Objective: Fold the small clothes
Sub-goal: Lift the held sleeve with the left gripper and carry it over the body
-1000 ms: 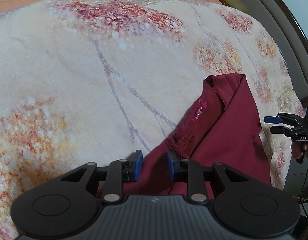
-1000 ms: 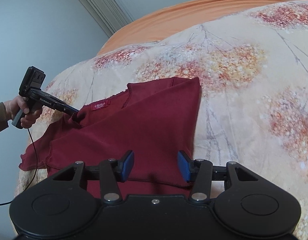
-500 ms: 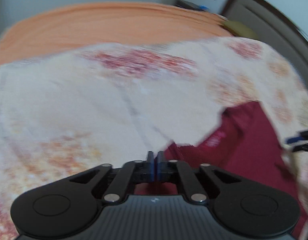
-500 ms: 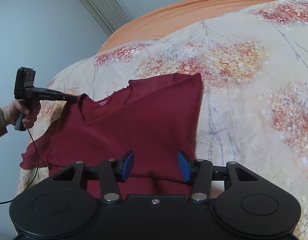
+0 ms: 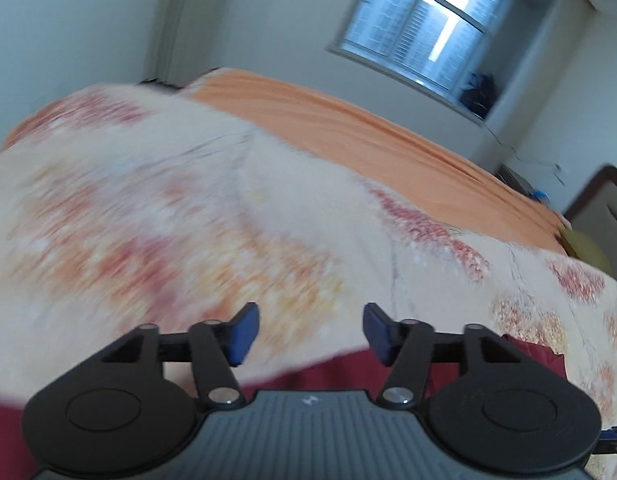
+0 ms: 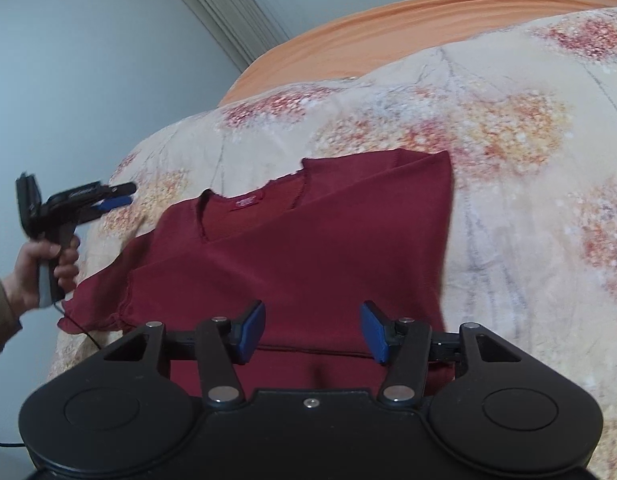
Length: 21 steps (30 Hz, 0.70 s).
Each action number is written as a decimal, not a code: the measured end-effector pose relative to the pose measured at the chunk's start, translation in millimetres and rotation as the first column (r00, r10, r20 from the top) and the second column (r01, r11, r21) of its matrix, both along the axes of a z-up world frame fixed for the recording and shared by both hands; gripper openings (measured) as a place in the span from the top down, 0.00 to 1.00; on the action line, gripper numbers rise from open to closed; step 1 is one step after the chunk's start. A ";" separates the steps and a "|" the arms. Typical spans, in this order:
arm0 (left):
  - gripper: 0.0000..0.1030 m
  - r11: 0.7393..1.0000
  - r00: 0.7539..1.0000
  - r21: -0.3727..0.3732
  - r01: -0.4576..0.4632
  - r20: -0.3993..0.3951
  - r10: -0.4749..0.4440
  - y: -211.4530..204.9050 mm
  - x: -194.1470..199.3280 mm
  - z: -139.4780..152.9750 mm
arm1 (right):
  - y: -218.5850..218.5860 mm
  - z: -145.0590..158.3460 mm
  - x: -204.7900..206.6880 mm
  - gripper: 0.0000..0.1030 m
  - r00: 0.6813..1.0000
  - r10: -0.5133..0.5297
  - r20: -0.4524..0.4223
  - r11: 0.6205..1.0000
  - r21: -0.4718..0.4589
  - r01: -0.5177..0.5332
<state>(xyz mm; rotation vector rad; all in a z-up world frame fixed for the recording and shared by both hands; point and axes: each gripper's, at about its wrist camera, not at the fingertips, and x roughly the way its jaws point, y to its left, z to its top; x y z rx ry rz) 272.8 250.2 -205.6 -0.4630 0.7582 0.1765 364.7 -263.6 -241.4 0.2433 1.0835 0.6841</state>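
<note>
You're sitting between folds on the shirt [image 6: 308, 248]: it's lying on the quilt [image 6: 508, 160] with one side already folded in on a diagonal, neckline and label facing up, the other sleeve still sticking out flat toward your left hand [image 6: 48, 268]. Your left hand-held gripper [image 6: 118, 196] has just been opening, jaws now standing wide with nothing between them, clear of the shirt and just beside its collar edge. Your right hand-held gripper [image 6: 312, 330] is hovering over the near hem, jaws moderately wide, empty, pads not visibly pressing cloth. Next move, as I'm judging it: you're needing a pinch on that loose sleeve, then carrying it across the body without dragging the folded layer.
</note>
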 end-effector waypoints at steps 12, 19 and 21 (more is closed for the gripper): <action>0.25 0.684 0.702 -0.172 -0.709 -0.069 0.709 144.8 -282.7 -22.1 | 106.2 18.5 -33.6 0.43 0.983 0.183 -0.017 0.982 0.047 -0.182; 0.25 0.570 0.617 -0.281 -0.772 -0.112 0.779 199.6 -280.7 -73.6 | 171.8 42.5 -58.2 0.43 0.963 0.269 0.026 0.961 0.052 -0.270; 0.32 0.547 0.597 -0.290 -0.786 -0.124 0.792 206.7 -276.6 -85.7 | 185.9 48.2 -64.2 0.43 0.958 0.285 0.036 0.957 0.051 -0.287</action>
